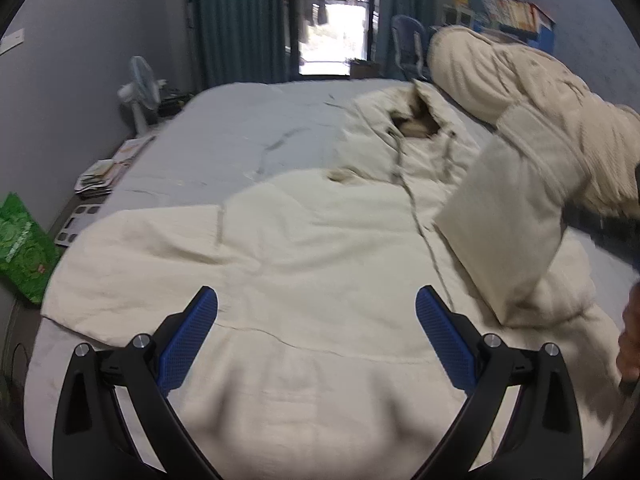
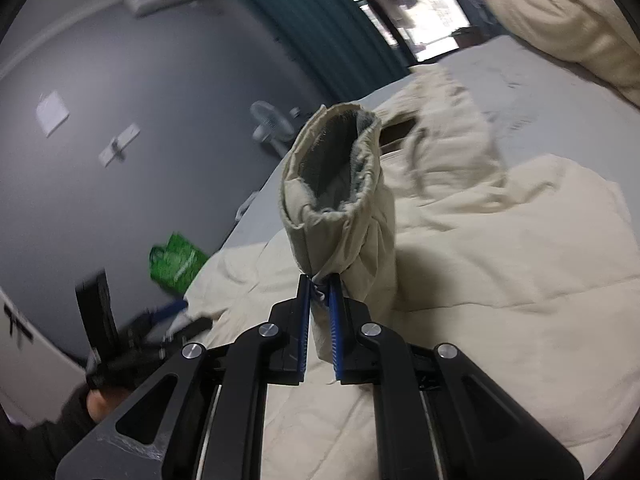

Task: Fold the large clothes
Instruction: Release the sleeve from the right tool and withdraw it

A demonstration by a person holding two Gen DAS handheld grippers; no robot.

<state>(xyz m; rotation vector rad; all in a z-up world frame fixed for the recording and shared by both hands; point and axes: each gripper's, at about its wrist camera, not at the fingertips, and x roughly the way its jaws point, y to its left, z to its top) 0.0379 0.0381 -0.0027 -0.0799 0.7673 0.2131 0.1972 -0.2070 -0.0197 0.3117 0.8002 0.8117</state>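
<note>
A large cream padded coat (image 1: 304, 248) lies spread over the bed, hood (image 1: 416, 120) toward the far end. My left gripper (image 1: 316, 300) hovers open over the coat's lower body, blue pads wide apart and nothing between them. One sleeve (image 1: 504, 224) is lifted off the bed at the right of the left wrist view. In the right wrist view my right gripper (image 2: 319, 280) is shut on that sleeve's cuff (image 2: 336, 184), whose open end stands up in front of the camera. The left gripper (image 2: 160, 320) shows blurred at the lower left there, in a hand.
The bed's grey sheet (image 1: 248, 128) is bare at the far left. A rolled cream duvet (image 1: 520, 80) lies along the right side. A white fan (image 1: 140, 92), papers and a green bag (image 1: 24, 248) stand on the floor at the left wall. Curtains and a glass door are behind.
</note>
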